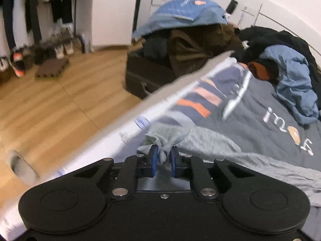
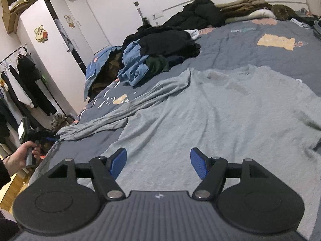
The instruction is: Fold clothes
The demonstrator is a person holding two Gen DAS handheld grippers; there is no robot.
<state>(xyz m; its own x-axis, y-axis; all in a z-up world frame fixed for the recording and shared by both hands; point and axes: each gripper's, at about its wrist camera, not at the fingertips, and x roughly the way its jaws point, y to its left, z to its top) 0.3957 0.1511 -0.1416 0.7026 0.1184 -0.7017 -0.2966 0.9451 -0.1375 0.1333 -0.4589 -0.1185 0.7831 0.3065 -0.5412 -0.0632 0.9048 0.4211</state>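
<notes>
A light grey long-sleeved shirt (image 2: pixel 230 108) lies spread flat on the grey-blue bedspread (image 2: pixel 250 58). Its left sleeve (image 2: pixel 120 110) stretches out toward the bed's left edge. My left gripper (image 1: pixel 165 157) is shut on the cuff of that sleeve (image 1: pixel 164 140) at the bed's edge; in the right wrist view the left gripper (image 2: pixel 50 137) appears at far left, held by a hand (image 2: pixel 19 158). My right gripper (image 2: pixel 158 161) hovers open over the lower body of the shirt, with nothing between its blue pads (image 2: pixel 198 163).
A heap of black and blue clothes (image 2: pixel 160 50) sits on the bed beyond the sleeve. A dark box stuffed with clothes (image 1: pixel 160 64) stands on the wooden floor (image 1: pixel 50 104) beside the bed. Shoes (image 1: pixel 40 56), a clothes rack (image 2: pixel 18 76) and a white wardrobe (image 2: pixel 56 40) line the wall.
</notes>
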